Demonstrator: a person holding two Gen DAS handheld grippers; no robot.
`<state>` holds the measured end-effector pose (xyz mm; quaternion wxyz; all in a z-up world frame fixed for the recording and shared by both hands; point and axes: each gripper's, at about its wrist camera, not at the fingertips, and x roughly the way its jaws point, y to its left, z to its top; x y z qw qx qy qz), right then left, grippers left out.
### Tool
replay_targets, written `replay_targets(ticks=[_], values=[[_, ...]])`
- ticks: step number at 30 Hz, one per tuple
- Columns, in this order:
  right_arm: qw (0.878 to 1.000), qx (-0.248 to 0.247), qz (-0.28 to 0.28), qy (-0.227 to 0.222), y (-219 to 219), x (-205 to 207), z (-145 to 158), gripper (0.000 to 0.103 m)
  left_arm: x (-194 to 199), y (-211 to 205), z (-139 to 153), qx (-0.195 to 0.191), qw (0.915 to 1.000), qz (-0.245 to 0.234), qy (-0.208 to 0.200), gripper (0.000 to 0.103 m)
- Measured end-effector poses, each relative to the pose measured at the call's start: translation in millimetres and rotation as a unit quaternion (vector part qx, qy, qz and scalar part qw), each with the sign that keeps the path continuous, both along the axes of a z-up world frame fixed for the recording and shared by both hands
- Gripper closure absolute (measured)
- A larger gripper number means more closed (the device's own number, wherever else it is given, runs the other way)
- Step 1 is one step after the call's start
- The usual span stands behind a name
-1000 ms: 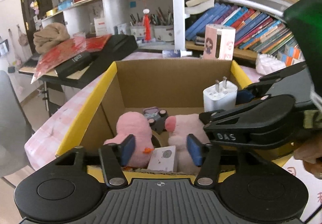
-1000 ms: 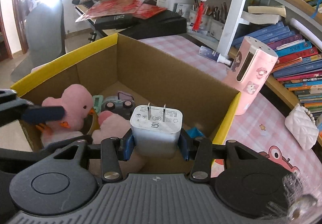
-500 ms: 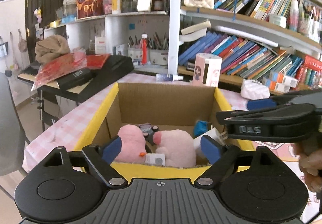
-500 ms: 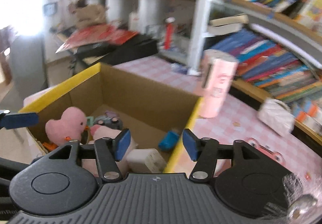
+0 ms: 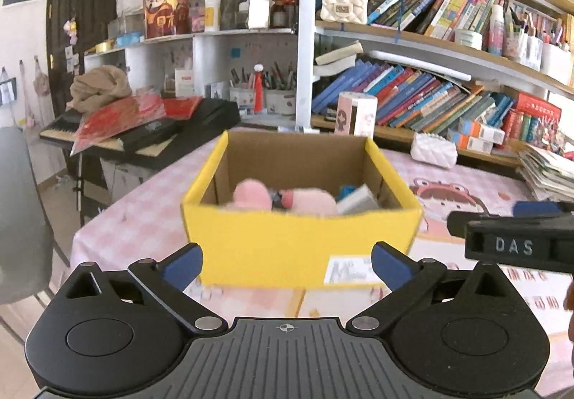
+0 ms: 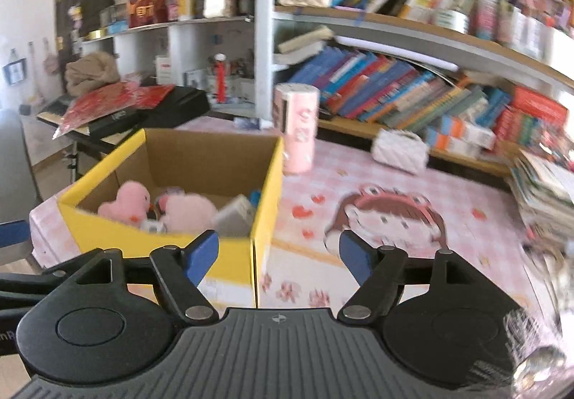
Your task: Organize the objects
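- The yellow cardboard box (image 5: 301, 241) sits on the pink checked counter (image 6: 394, 183). A second ago we looked down into it from close above; now both views take in its outer walls, so we have backed both hands away.
- One box, and inside it we count two pink plush toys (image 6: 125, 201), one white charger (image 6: 235, 216), one small blue item behind the charger, and one dark gadget between the plushies; a small white card shows by the near wall. Anything deeper is hidden.
- The white charger, which the right tool (image 6: 278, 252) clenched over the box a second ago, now lies tilted in the box's right corner. We judge that drop done.
- Right tool: released, its jaws opening, nothing between the blue pads; only the box corner and the counter show beyond them.
- Left tool (image 5: 285, 266): released as well, jaws opening to their widest, nothing between them; the box front stands beyond, untouched.
- Left on the counter outside the box we count one pink cylindrical holder (image 6: 296, 130), one white quilted pouch (image 6: 400, 149) and one stack of booklets (image 6: 545, 194) at the right edge.
- We judge the next pick would come from these, if they belong to the sorting; that we cannot tell.
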<state>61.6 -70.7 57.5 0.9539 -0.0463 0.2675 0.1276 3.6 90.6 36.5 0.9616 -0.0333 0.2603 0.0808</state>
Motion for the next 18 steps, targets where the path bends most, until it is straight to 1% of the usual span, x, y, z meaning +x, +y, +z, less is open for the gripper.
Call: replay_targets(ticks=[1,2,4,7,9,13,16,18], values=[[1.0,-0.003,-0.009,0.001,-1,-9,-2,0.022,-5,-1,-1,-0.001,1.0,0.0,0.004,0.001],[1.0,-0.007,-0.02,0.001,-2,-18,-5,0.015,-10,-2,-3,-0.002,1.0,-0.002,0.007,0.001],[0.999,-0.019,-0.049,-0.001,-3,-35,-11,0.007,-19,-2,-5,-0.011,0.9998,-0.01,0.014,0.001],[0.996,-0.034,-0.083,0.0,-8,-58,-19,0.002,-31,-6,-9,-0.013,0.9994,-0.022,0.022,0.001],[0.993,-0.037,-0.108,0.007,-15,-70,-24,0.0,-37,-10,-11,-0.009,0.9992,-0.028,0.027,0.001],[0.988,-0.023,-0.15,0.03,-33,-89,-32,0.0,-45,-20,-15,0.007,0.9989,-0.028,0.036,0.001],[0.983,-0.024,-0.176,0.044,-43,-99,-37,0.0,-46,-30,-15,0.021,0.9984,-0.031,0.042,0.001],[0.98,-0.025,-0.19,0.051,-49,-105,-40,0.0,-46,-35,-15,0.023,0.998,-0.036,0.046,0.001]])
